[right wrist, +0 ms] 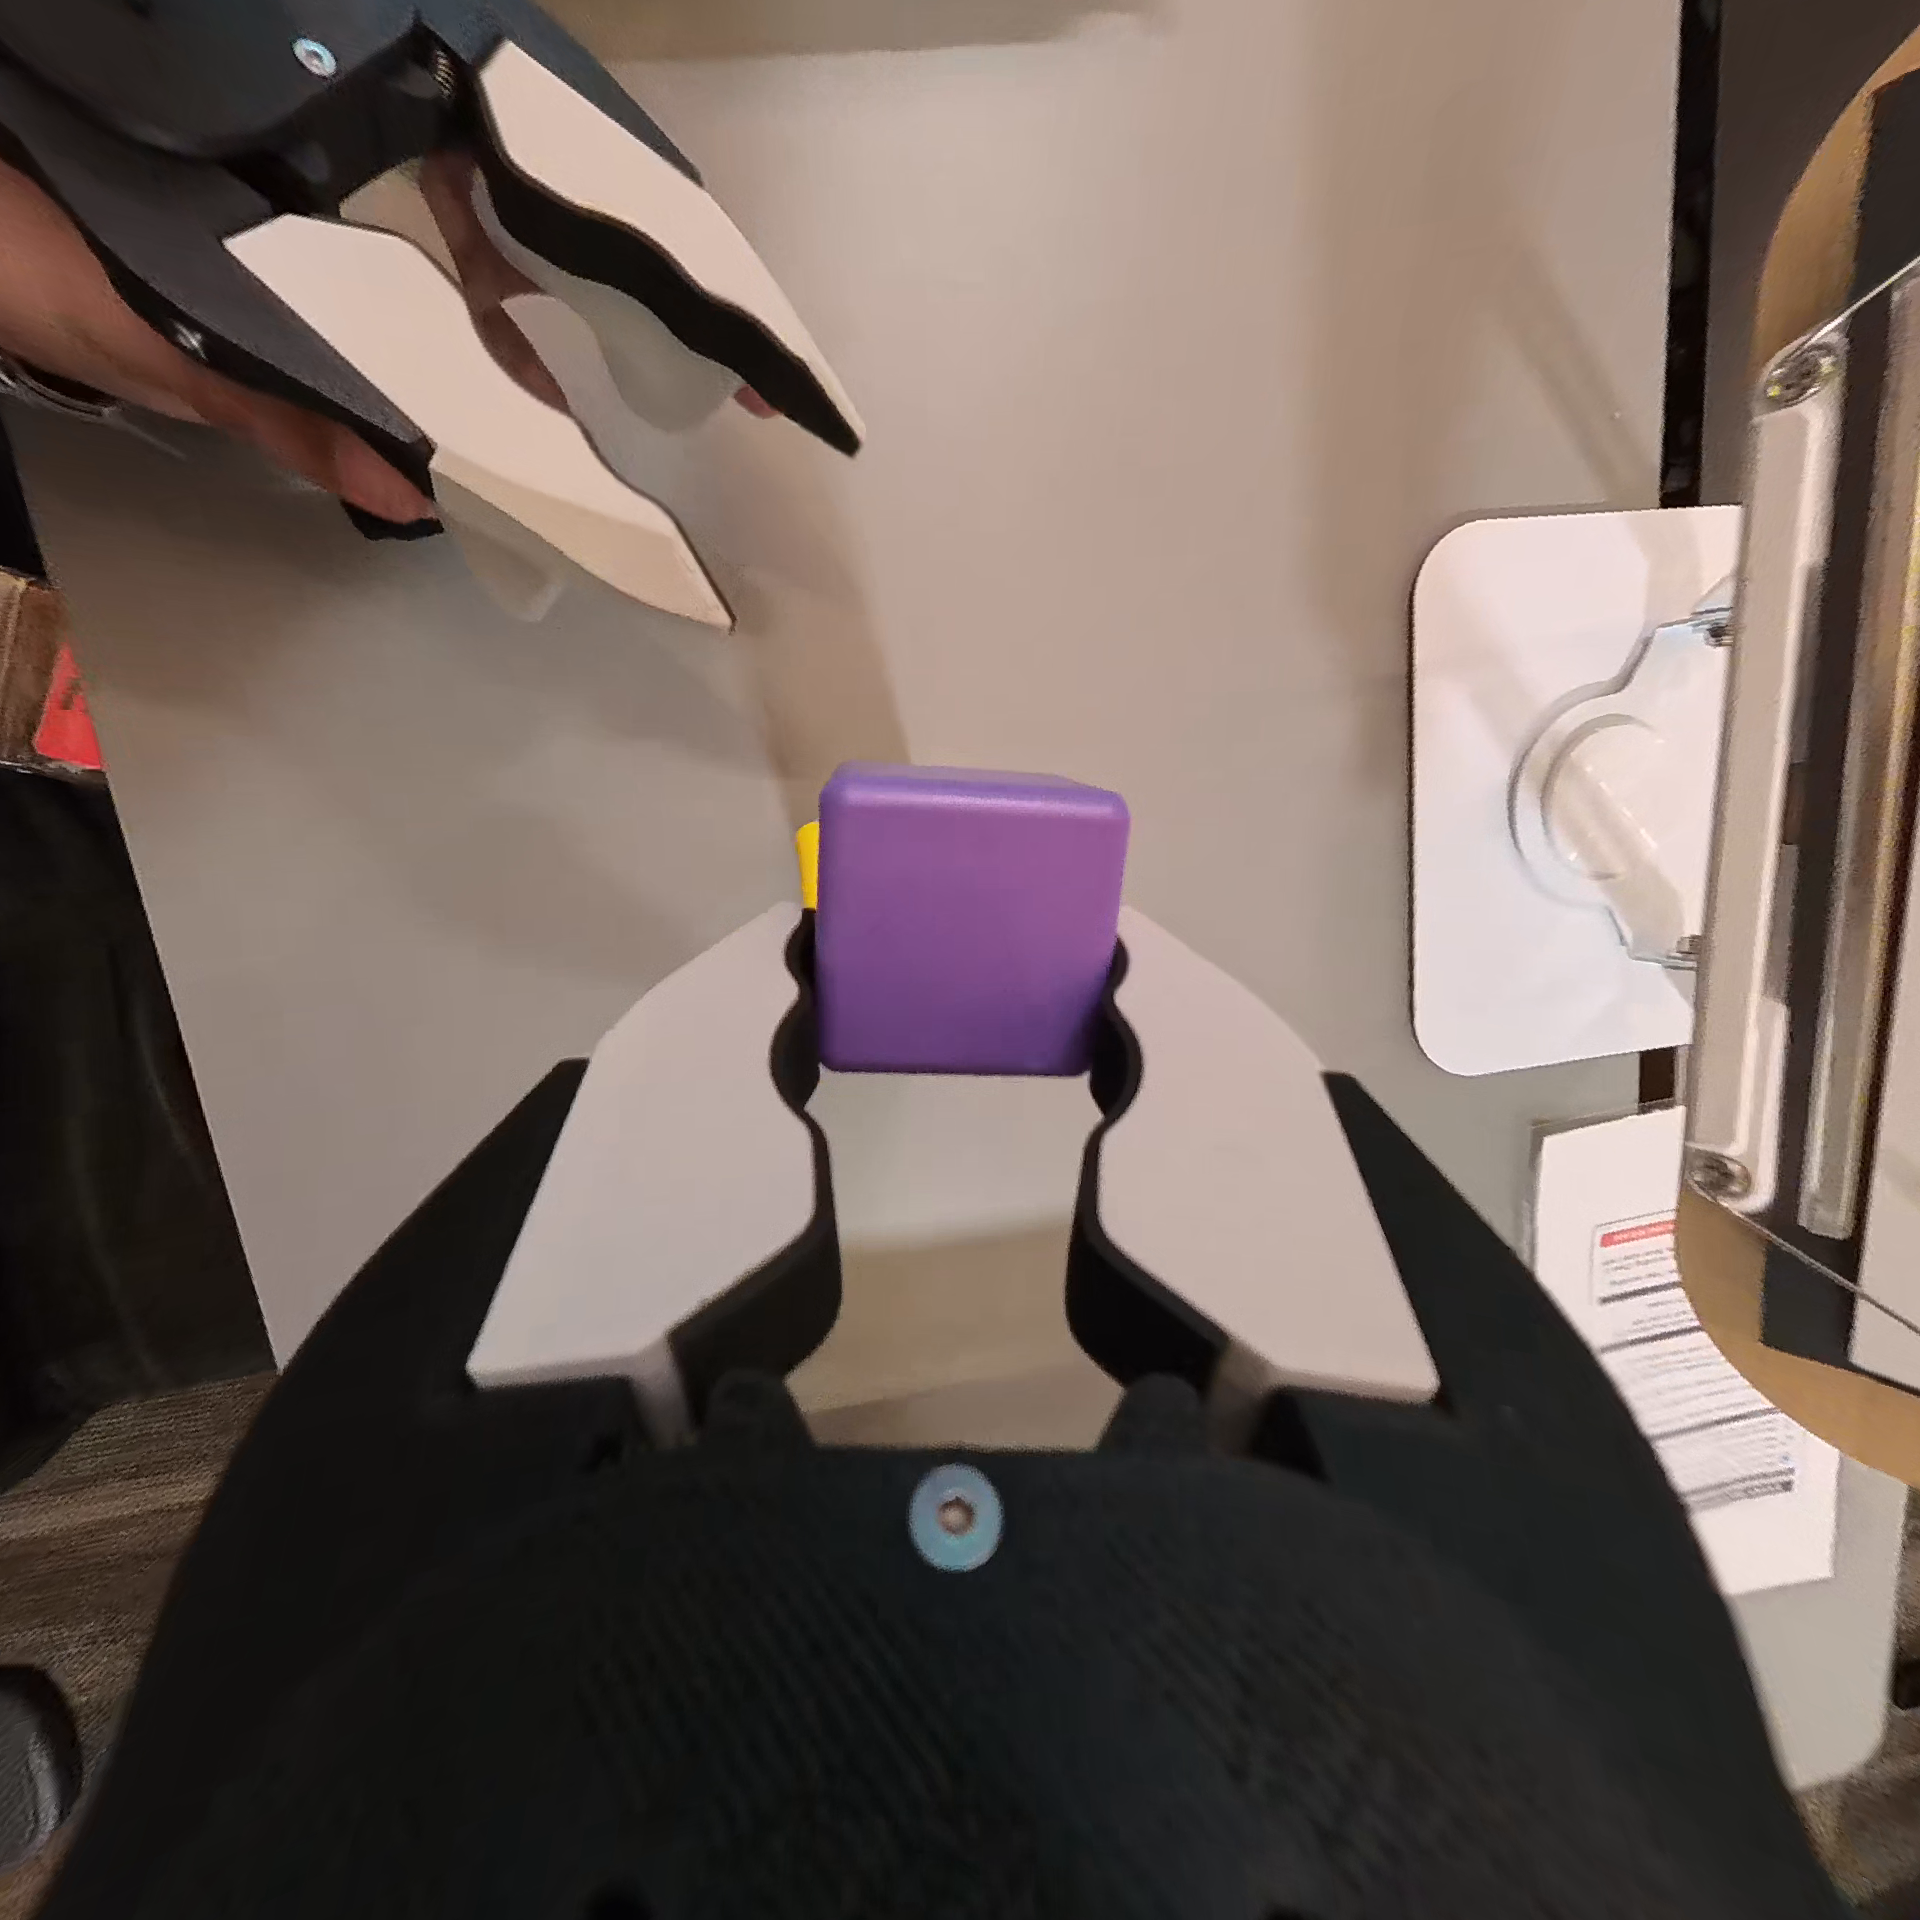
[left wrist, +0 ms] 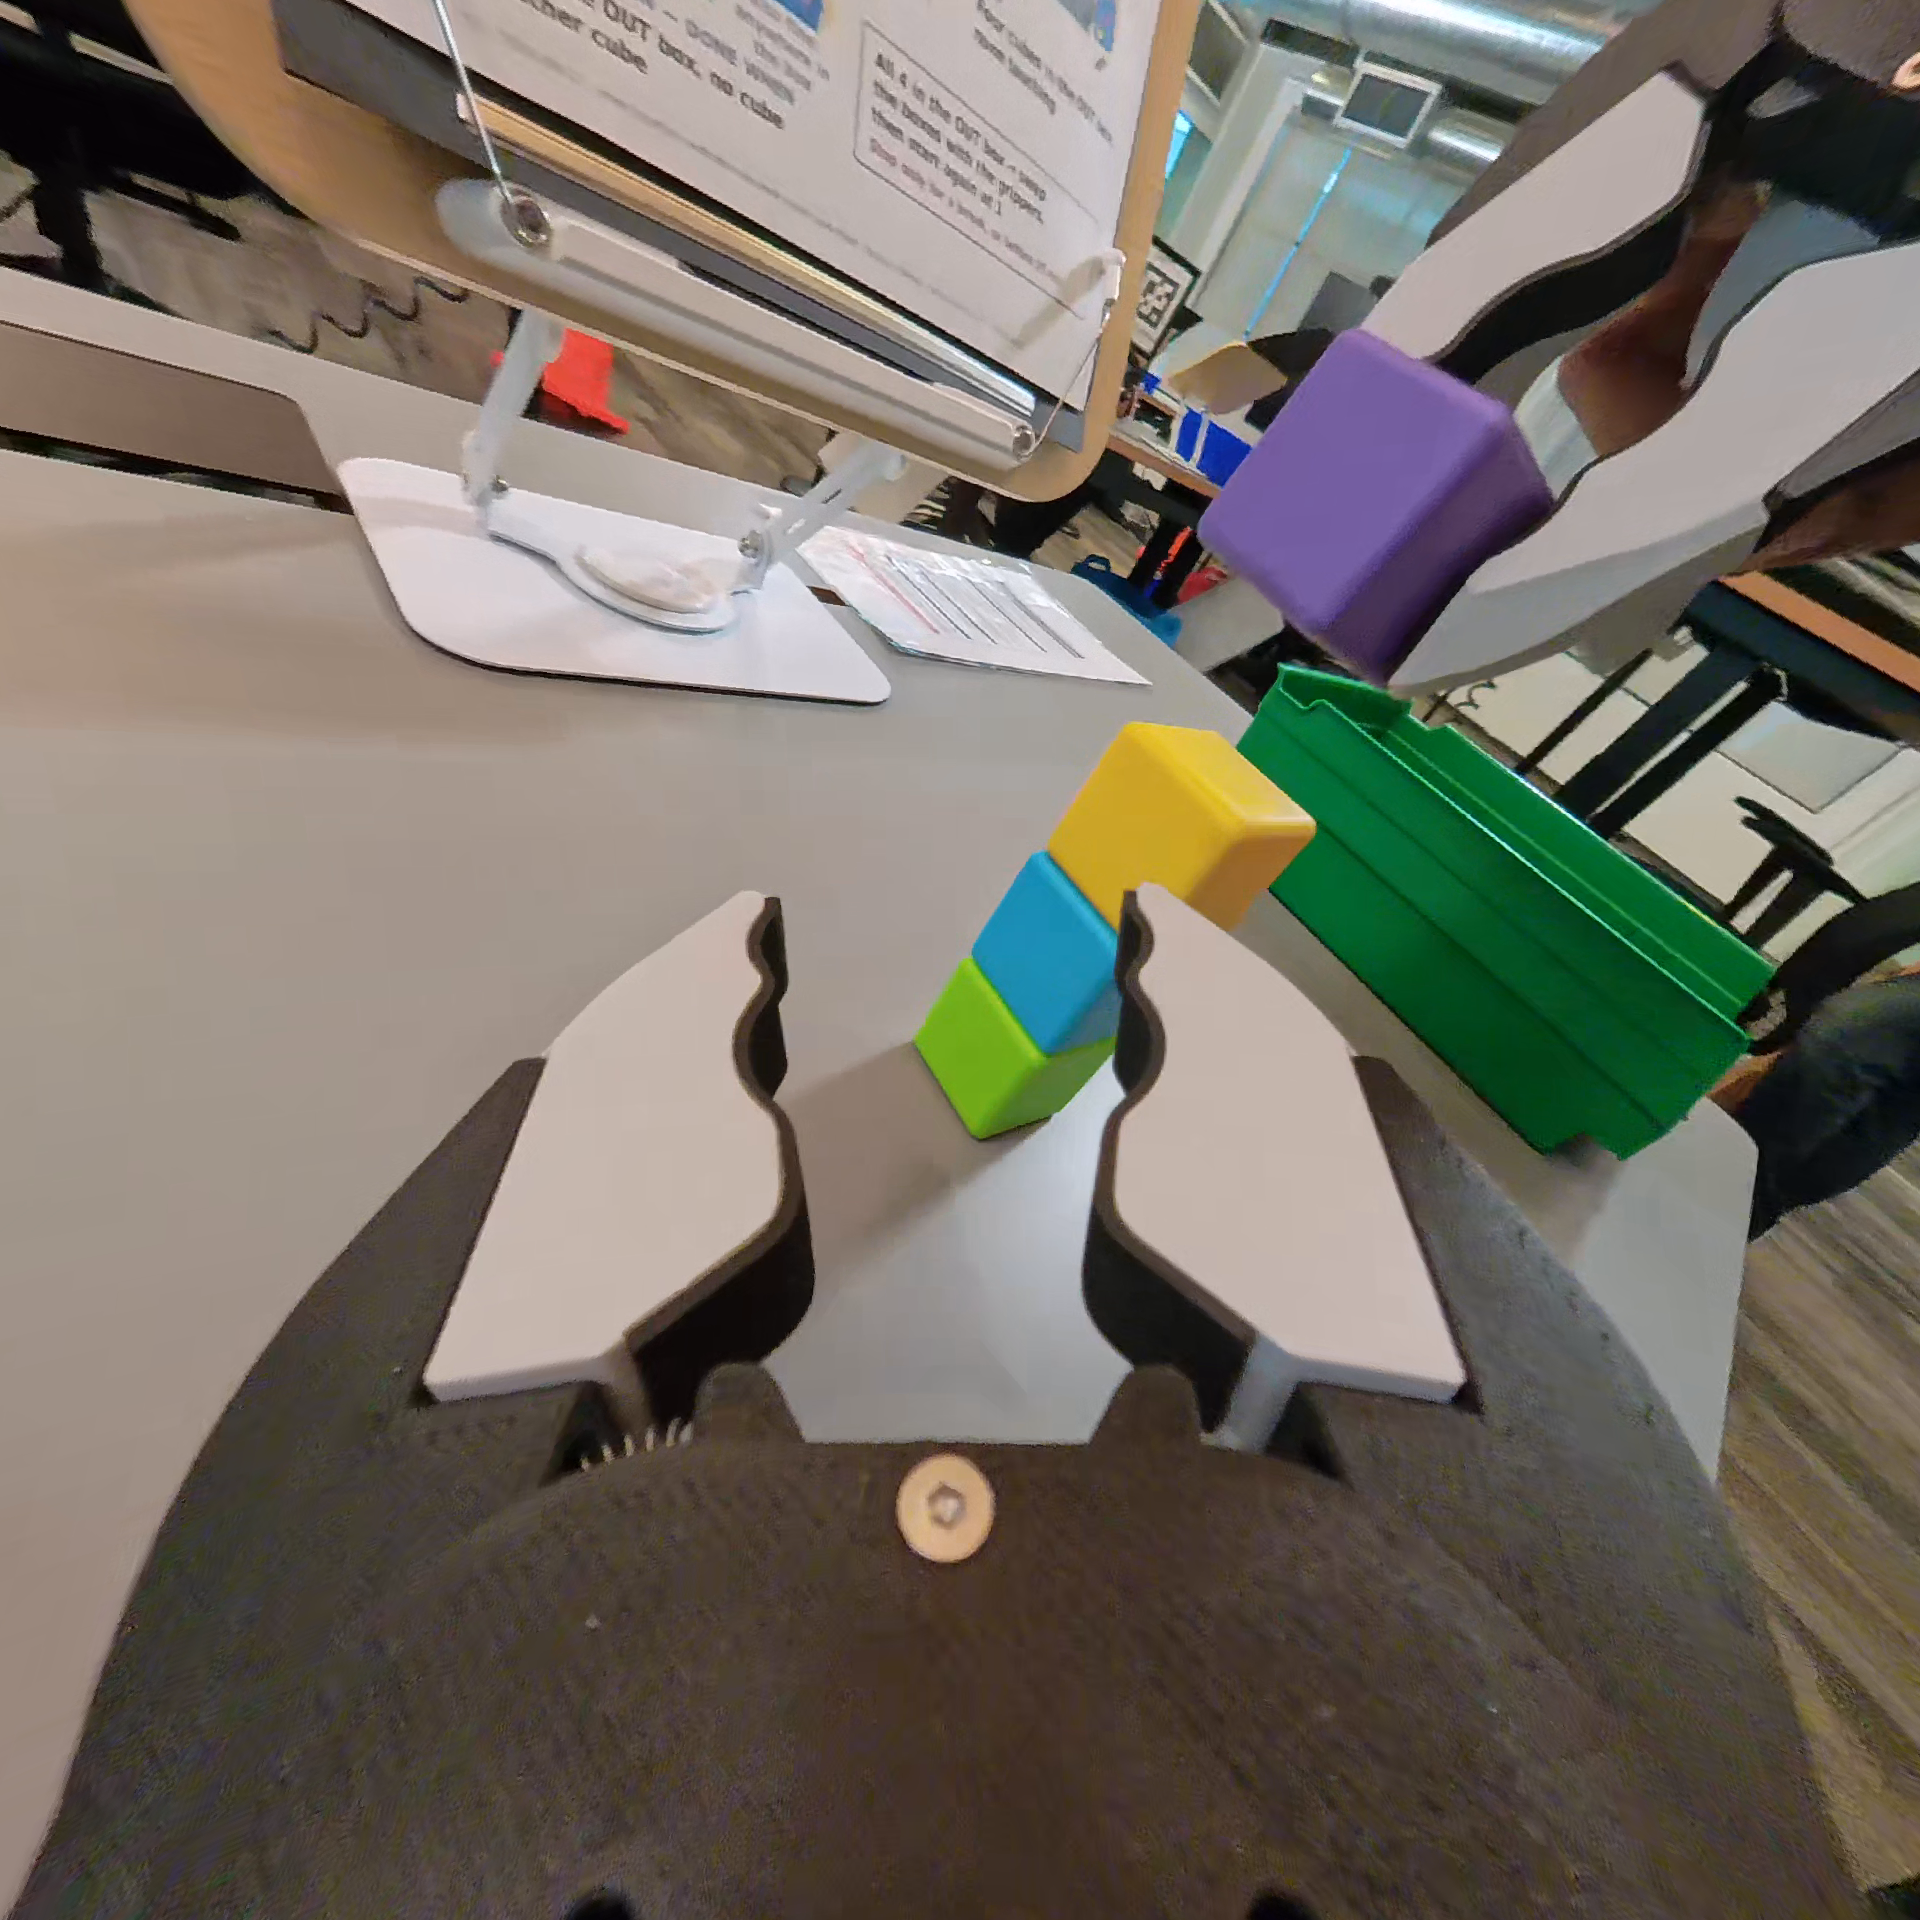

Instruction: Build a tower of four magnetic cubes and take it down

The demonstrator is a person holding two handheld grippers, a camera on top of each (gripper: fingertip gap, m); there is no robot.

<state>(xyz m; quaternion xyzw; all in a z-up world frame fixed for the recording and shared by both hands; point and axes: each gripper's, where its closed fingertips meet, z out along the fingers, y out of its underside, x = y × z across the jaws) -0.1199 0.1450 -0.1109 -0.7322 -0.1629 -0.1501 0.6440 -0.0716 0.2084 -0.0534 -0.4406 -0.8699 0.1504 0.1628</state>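
A stack of three cubes stands on the grey counter (left wrist: 312,883): green cube (left wrist: 987,1049) at the bottom, blue cube (left wrist: 1039,951) on it, yellow cube (left wrist: 1174,821) on top. The right tool (right wrist: 961,961) grips the purple cube (right wrist: 966,925) above the stack, clear of the yellow cube. The left tool (left wrist: 951,925) hovers just beside the stack, its jaws spread wide and empty. A green bin (left wrist: 1507,935) sits just beyond the stack, and a white document stand (left wrist: 623,613) lies farther off.
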